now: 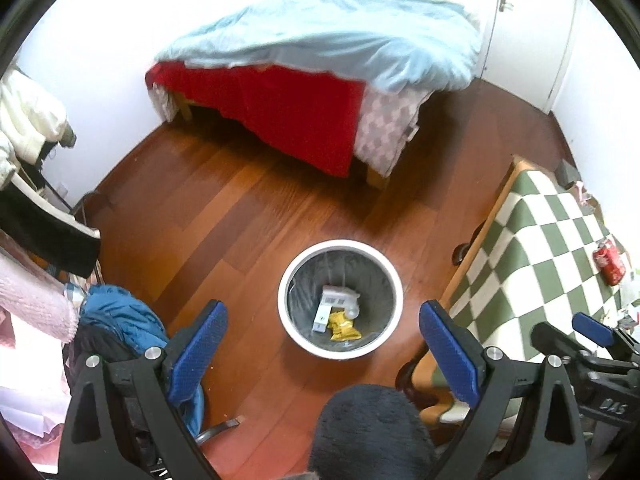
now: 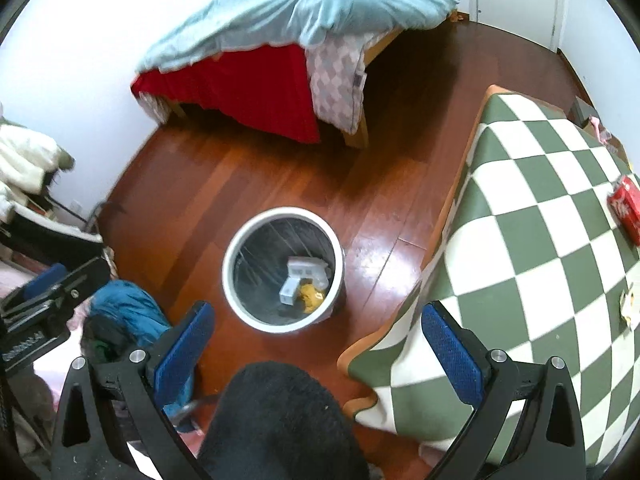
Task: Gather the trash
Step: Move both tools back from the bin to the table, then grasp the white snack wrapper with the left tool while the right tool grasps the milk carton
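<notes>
While both tools hang above the floor, the left gripper (image 1: 322, 346) and right gripper (image 2: 318, 344) each have blue-padded jaws spread wide, nothing between them.

Obstructions: a dark fuzzy rounded object (image 1: 372, 432) sits low between the jaws in both views, covering the near floor; what it is cannot be told. Crumpled blue cloth (image 1: 120, 316) lies beside the left jaw.

Target area: round white trash bin with grey liner (image 1: 294, 326) stands on the red-brown wooden floor (image 1: 224, 216), just ahead of the left gripper and ahead, slightly left, of the right one. Inside it: white cartons (image 1: 334, 300) and a yellow wrapper (image 1: 342, 326).

Right of both tools: table under a green-and-white checkered cloth (image 2: 532, 240), its edge near the right jaw. A red soda can (image 2: 626, 208) lies on its side far right, partly cut by the frame. Small scraps (image 2: 628, 304) near it are too blurred to name.

Beyond: bed with light blue blanket (image 1: 328, 36) and red skirt.
</notes>
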The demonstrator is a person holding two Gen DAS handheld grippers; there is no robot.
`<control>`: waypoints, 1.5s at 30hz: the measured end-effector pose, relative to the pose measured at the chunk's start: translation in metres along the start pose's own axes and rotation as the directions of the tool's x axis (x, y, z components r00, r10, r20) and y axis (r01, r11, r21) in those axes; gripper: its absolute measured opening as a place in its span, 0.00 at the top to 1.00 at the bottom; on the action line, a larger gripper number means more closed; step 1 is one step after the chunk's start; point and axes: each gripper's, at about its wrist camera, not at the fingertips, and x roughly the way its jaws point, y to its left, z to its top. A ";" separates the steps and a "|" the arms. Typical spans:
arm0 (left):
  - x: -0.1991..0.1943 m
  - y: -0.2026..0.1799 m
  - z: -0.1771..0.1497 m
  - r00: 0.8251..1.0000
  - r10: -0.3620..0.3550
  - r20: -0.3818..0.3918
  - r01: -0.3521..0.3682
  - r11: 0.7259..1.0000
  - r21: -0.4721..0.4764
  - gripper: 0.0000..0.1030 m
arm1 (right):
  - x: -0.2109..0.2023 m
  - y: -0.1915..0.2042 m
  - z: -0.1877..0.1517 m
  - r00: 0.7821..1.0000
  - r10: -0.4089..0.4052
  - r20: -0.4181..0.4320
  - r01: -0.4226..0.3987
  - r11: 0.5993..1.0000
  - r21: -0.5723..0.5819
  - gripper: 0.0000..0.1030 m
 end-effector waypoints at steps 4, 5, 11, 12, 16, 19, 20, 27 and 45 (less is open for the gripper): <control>-0.023 -0.031 0.001 0.998 -0.046 0.041 0.044 0.998 0.039 0.05 | -0.042 -0.027 -0.007 0.998 0.044 0.055 -0.048 0.997 0.065 0.00; -0.026 -0.046 0.001 0.997 -0.057 0.051 0.054 0.997 0.064 0.05 | -0.051 -0.035 -0.009 0.997 0.051 0.064 -0.056 0.995 0.083 0.00; -0.017 -0.148 0.000 0.993 -0.109 0.044 0.098 0.975 0.200 0.05 | -0.106 -0.129 -0.029 0.993 -0.029 0.116 0.002 0.973 0.229 0.00; -0.012 -0.167 -0.001 0.993 -0.115 0.032 0.106 0.970 0.218 0.05 | -0.113 -0.148 -0.034 0.992 -0.058 0.114 0.027 0.966 0.256 0.00; 0.014 -0.257 -0.010 0.990 -0.141 -0.025 0.142 0.944 0.298 0.05 | -0.131 -0.235 -0.053 0.980 -0.181 0.081 0.138 0.917 0.373 0.00; 0.035 -0.323 -0.019 0.986 -0.151 -0.067 0.165 0.923 0.348 0.05 | -0.144 -0.305 -0.069 0.962 -0.269 0.048 0.218 0.864 0.454 0.00; 0.043 -0.344 -0.020 0.985 -0.151 -0.080 0.170 0.919 0.355 0.05 | -0.146 -0.333 -0.073 0.952 -0.305 0.031 0.254 0.841 0.478 0.00; 0.096 -0.461 -0.026 0.969 -0.133 -0.206 0.211 0.879 0.427 0.05 | -0.133 -0.471 -0.067 0.916 -0.398 -0.046 0.359 0.764 0.537 0.00; 0.121 -0.494 -0.043 0.944 -0.154 -0.291 0.288 0.816 0.500 0.06 | -0.059 -0.558 -0.050 0.933 -0.343 -0.112 0.347 0.768 0.538 0.08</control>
